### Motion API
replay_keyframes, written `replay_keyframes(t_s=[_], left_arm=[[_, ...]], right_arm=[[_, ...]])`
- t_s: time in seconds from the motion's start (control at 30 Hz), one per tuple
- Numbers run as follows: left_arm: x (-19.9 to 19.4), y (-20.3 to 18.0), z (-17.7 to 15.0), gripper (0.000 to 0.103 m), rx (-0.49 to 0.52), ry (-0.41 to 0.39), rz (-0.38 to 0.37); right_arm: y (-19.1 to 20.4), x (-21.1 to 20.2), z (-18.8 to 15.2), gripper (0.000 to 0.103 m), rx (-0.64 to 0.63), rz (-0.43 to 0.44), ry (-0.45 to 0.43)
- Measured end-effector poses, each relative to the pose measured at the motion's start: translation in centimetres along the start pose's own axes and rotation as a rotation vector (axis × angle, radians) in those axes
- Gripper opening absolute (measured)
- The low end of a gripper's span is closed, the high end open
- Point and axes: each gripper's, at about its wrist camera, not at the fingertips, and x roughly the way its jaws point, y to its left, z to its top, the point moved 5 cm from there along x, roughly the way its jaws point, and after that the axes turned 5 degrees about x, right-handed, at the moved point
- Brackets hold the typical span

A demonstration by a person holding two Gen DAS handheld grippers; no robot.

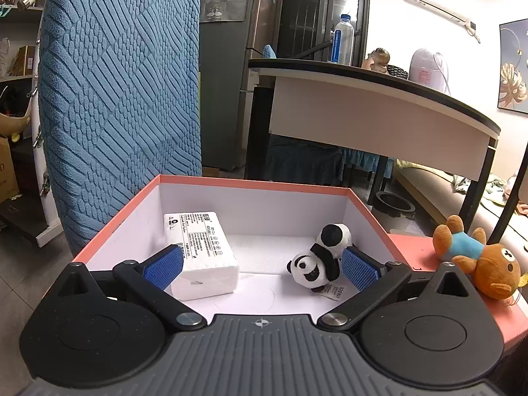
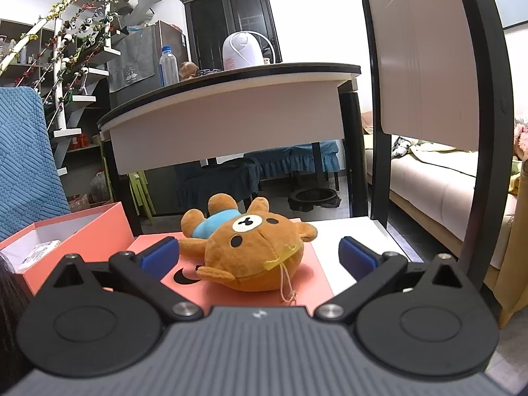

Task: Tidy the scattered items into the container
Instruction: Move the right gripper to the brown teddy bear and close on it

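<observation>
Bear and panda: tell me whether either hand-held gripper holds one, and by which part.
Neither. Both are open: the left over the panda, the right around the bear.

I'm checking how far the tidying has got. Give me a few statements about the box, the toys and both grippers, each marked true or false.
1. The panda plush lies inside the box. True.
2. The brown bear plush is already in the box. False: it lies outside, on the pink lid beside the box.
3. The right gripper is shut on the bear. False: its fingers stand open on either side of the bear's head.
4. A white tissue pack lies in the box, left of the panda. True.
5. The left gripper is open over the box. True.
</observation>
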Motion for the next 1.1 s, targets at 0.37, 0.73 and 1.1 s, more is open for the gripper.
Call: replay_keyframes(t_s=[0.37,0.73,1.1], left_arm=[[0.4,-0.2,0.0,0.103,-0.008,0.016,-0.012],[0.8,-0.6,0.4,0.103,-0.026,-0.004,-0.028],[1.5,-0.7,-0.1,0.103,0.01,0.013,-0.022]], right_arm=[[-0.2,1.1,0.4,0.103,0.03,-0.019,0.001],[0.4,5.5,1.6,0.103,0.003,0.014,0.014],[0.2,9.8,1.0,0.103,-0.04,0.025,0.053]])
